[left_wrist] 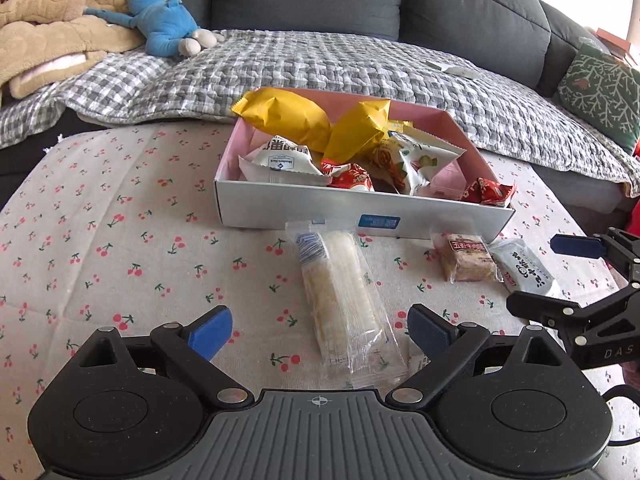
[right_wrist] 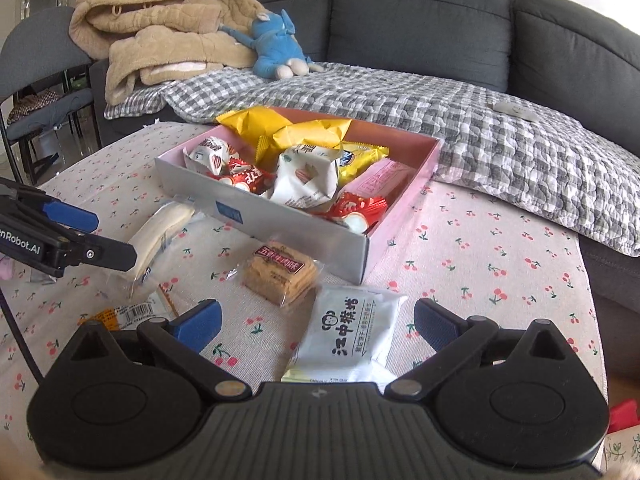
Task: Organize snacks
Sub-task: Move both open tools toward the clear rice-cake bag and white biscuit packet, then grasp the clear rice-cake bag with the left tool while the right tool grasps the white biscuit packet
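Left wrist view: left gripper (left_wrist: 320,334) at bottom centre, fingers spread, a clear rice-cracker pack (left_wrist: 344,304) lying between them; box (left_wrist: 360,210) of snacks at centre.

Right wrist view: right gripper (right_wrist: 318,326) at bottom, fingers spread around a white packet (right_wrist: 346,336); biscuit pack (right_wrist: 280,276) just above, before the box.

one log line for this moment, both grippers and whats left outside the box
left gripper: open over clear rice-cracker pack | right gripper: open over white pouch | brown biscuit pack: outside box
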The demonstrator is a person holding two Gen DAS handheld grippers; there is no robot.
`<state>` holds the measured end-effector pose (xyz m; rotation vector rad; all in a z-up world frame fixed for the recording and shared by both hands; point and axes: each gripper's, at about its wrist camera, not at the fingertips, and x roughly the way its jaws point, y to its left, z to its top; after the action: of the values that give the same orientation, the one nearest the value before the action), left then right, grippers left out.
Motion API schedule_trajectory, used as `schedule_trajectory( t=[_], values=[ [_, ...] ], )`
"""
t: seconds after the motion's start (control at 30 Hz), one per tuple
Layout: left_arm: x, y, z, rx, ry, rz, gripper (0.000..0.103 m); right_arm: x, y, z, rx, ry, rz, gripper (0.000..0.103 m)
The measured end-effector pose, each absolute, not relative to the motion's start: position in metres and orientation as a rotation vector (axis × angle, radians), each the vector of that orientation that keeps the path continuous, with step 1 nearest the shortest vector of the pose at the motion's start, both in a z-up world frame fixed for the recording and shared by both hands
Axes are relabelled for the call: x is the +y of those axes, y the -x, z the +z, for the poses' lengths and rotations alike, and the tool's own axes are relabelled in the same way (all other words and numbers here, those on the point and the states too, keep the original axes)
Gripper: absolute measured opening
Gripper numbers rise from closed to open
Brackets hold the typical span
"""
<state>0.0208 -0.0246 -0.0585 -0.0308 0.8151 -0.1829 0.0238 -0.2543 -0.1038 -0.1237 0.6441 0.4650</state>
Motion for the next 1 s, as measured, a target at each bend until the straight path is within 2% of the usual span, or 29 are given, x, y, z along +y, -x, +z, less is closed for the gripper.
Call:
schedule_trajectory(
  t=[0.43, 0.53, 0.63, 0.7, 0.73, 0.8, 0.83, 0.9, 1.0],
  values=[
    [-0.043, -0.023, -0.084, 0.741, 0.028, -0.116, 0.094, -0.268, -0.017, -0.124, 0.676, 0.098, 0.499, 0.101],
    [-0.044, -0.026, -0.085, 0.74, 0.036, -0.106, 0.093, -0.269, -0.02, -0.122, 0.667, 0.097, 0.499, 0.092],
    [-0.045, -0.028, -0.085, 0.742, 0.029, -0.098, 0.083, -0.27, -0.022, -0.121, 0.656, 0.094, 0.5, 0.076],
    [-0.045, -0.029, -0.085, 0.742, 0.023, -0.09, 0.071, -0.272, -0.023, -0.121, 0.645, 0.102, 0.494, 0.057],
    [-0.046, -0.029, -0.084, 0.738, 0.021, -0.089, 0.067, -0.273, -0.024, -0.12, 0.642, 0.104, 0.491, 0.054],
    [-0.046, -0.031, -0.082, 0.733, 0.011, -0.084, 0.049, -0.276, -0.025, -0.118, 0.646, 0.095, 0.489, 0.043],
    [-0.047, -0.032, -0.081, 0.731, -0.001, -0.076, 0.043, -0.278, -0.025, -0.117, 0.648, 0.089, 0.49, 0.042],
    [-0.049, -0.033, -0.079, 0.729, -0.028, -0.058, 0.026, -0.28, -0.025, -0.115, 0.653, 0.085, 0.492, 0.04],
    [-0.049, -0.035, -0.075, 0.741, -0.031, -0.047, 0.022, -0.282, -0.025, -0.111, 0.654, 0.094, 0.467, 0.04]
  ],
)
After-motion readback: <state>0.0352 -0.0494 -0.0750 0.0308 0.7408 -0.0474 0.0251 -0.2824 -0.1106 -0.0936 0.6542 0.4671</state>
